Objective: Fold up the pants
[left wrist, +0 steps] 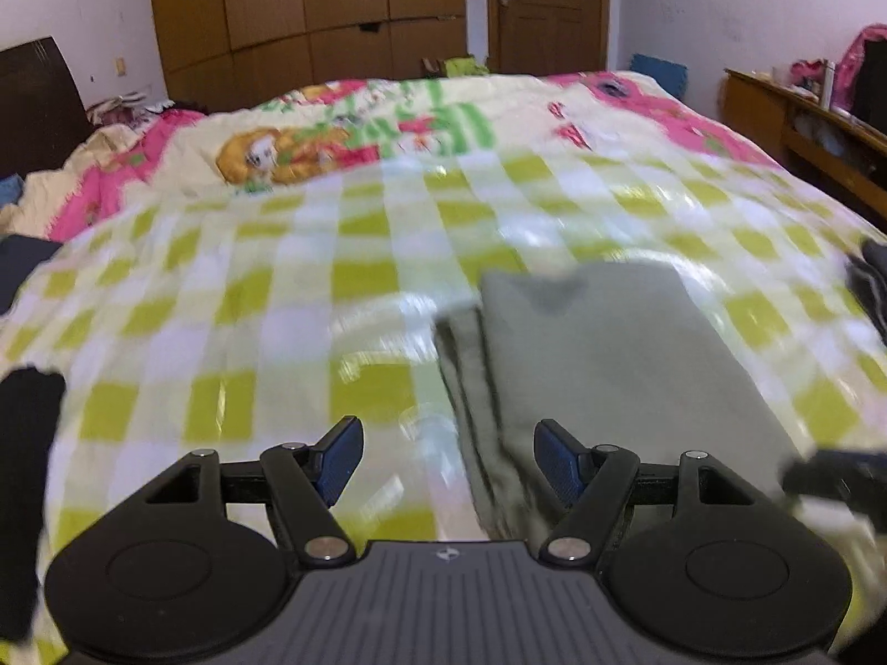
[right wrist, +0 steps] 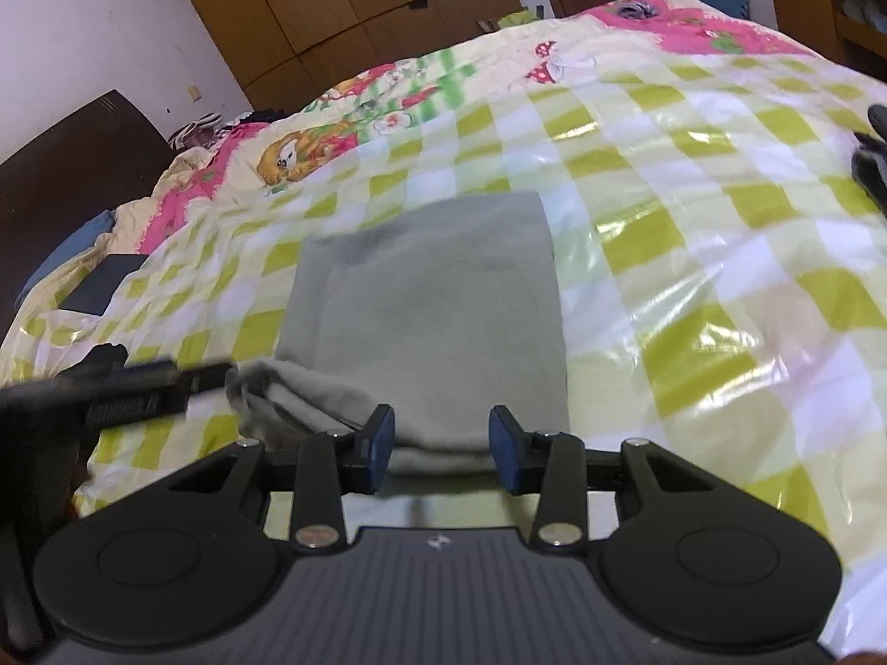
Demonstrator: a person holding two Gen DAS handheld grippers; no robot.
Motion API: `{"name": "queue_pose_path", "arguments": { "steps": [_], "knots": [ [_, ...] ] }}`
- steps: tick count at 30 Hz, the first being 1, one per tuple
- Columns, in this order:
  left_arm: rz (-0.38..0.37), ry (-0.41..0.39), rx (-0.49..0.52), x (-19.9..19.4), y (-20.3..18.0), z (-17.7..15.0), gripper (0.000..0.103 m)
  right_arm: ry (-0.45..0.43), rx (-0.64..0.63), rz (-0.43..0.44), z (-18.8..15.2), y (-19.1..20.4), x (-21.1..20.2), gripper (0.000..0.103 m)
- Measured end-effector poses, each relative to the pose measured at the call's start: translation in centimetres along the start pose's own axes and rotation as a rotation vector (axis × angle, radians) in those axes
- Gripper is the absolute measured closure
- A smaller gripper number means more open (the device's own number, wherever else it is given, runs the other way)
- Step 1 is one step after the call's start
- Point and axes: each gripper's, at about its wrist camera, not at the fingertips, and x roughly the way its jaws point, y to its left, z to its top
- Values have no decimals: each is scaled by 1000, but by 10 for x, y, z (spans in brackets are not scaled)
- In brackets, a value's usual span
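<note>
2 claws over folded grey pants, left claw spread wide, empty, right claw half-spread, holding nothing

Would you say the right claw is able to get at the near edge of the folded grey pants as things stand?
Probably yes. The right claw stands open right at the near edge of the pants, nothing lies between them, and the left claw sits off to the side.

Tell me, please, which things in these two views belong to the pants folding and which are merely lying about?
Belonging to the job:
- folded grey-green cloth pants
- left gripper, open
- right gripper, open
- green-and-white checked glossy sheet they lie on

Lying about:
- cartoon-print pink quilt
- flat dark rectangular item
- dark garment at the right edge
</note>
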Motion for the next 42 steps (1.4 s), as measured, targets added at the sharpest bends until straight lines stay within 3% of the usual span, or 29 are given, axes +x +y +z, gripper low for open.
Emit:
{"name": "queue_pose_path", "arguments": {
  "steps": [2, 5, 8, 11, 14, 18, 20, 23, 27, 30, 33, 34, 36, 38, 42],
  "knots": [
    [-23, 1, 6, 2, 8, 11, 21, -2, -21, 18, 2, 3, -5, 63],
    [8, -29, -26, 11, 17, 23, 19, -27, -78, 49, 5, 12, -6, 61],
    [-19, -10, -40, 37, 12, 33, 19, -20, -112, 67, 11, 23, 18, 61],
    [-5, -17, 27, 62, -4, 38, 19, 20, -104, 112, 12, 35, 48, 61],
    [124, -9, 116, 93, -12, 40, 21, 49, -136, 161, 10, 50, 67, 61],
    [241, 84, 96, 130, 13, 37, 28, 89, -185, 202, 7, 68, 89, 60],
    [225, 87, 58, 129, 23, 32, 28, 112, -189, 232, 5, 74, 98, 54],
    [191, 14, -17, 108, 31, 34, 28, 105, -209, 235, 4, 79, 104, 54],
    [44, -33, -120, 88, 36, 47, 26, 80, -196, 217, 2, 76, 99, 54],
    [-39, -20, -60, 91, 22, 53, 25, 75, -208, 177, -2, 78, 98, 54],
    [3, 33, 9, 105, 9, 54, 24, 75, -203, 149, -5, 80, 98, 64],
    [13, 47, 22, 109, 8, 53, 27, 80, -201, 146, -5, 81, 97, 70],
    [-1, 54, 33, 109, 6, 53, 45, 90, -197, 153, -2, 82, 98, 79],
    [3, 61, 47, 107, 7, 54, 73, 90, -206, 160, 0, 84, 94, 86],
    [-78, 68, 37, 99, 17, 53, 75, 75, -196, 175, 3, 84, 80, 93]
  ]
}}
